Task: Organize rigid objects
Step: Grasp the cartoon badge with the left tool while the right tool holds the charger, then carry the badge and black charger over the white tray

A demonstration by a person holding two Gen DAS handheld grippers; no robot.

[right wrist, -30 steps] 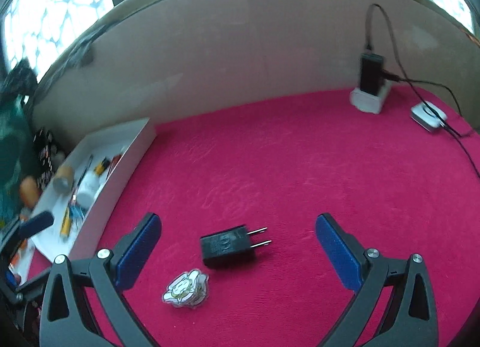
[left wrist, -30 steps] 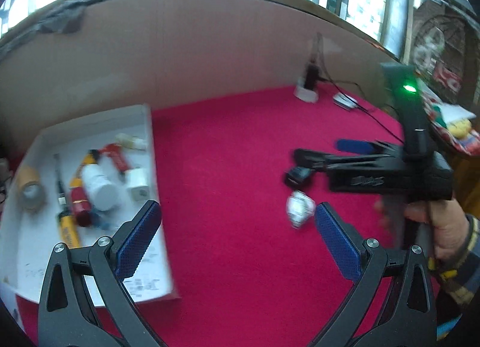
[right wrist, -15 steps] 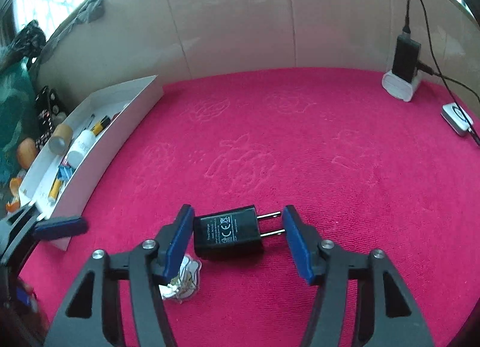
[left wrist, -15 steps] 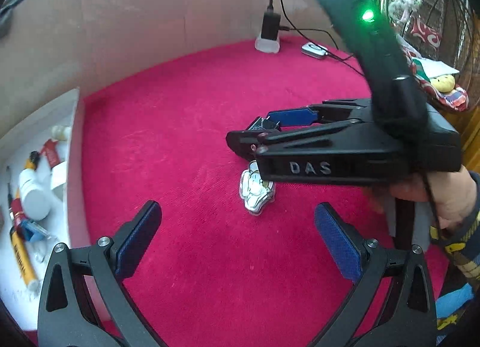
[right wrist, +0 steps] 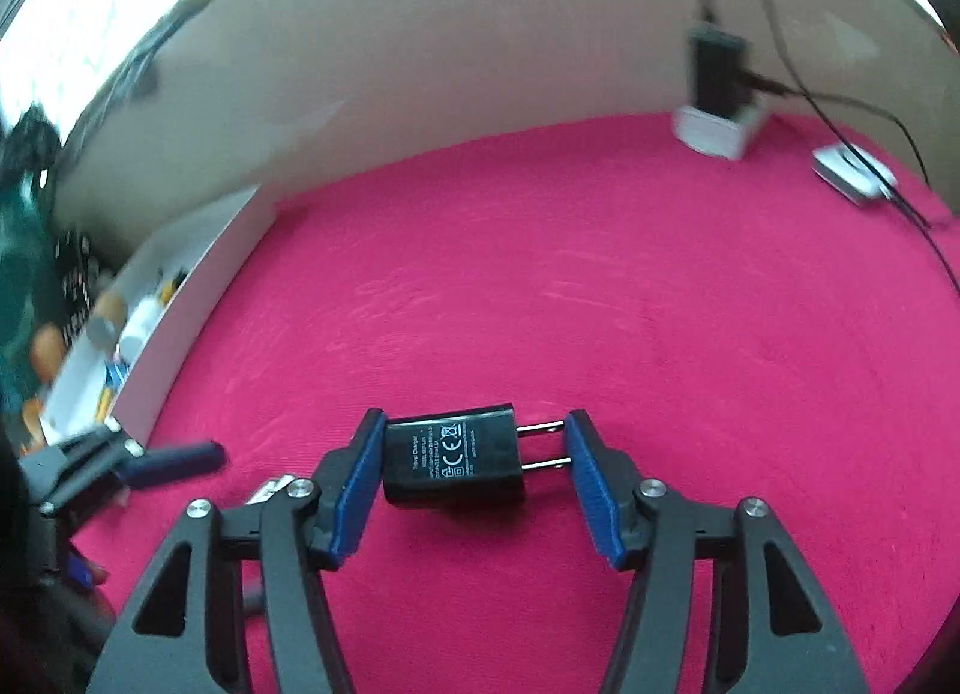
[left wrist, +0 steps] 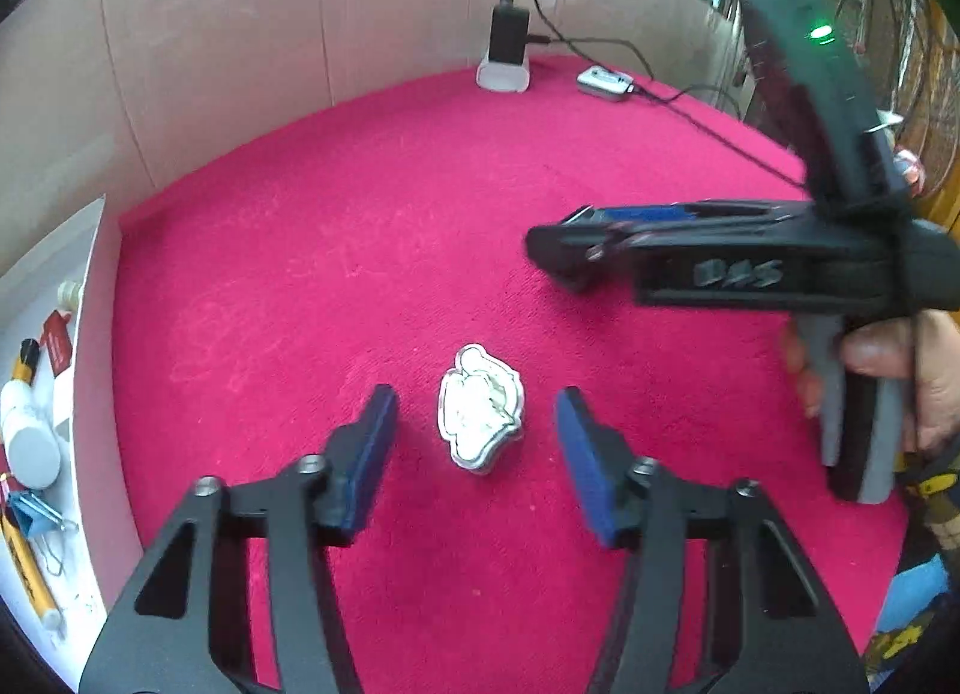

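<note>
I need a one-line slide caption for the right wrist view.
Right gripper clamps a black travel charger end to end above the pink cloth.

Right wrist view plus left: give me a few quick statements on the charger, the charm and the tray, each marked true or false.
1. The right tool is shut on the black charger. True.
2. The charger's prongs point at the left pad. False: they meet the right pad.
3. The left tool grips the white charm. False: it is open, pads either side, apart from it.
4. The white tray holds several small items. True.
</note>
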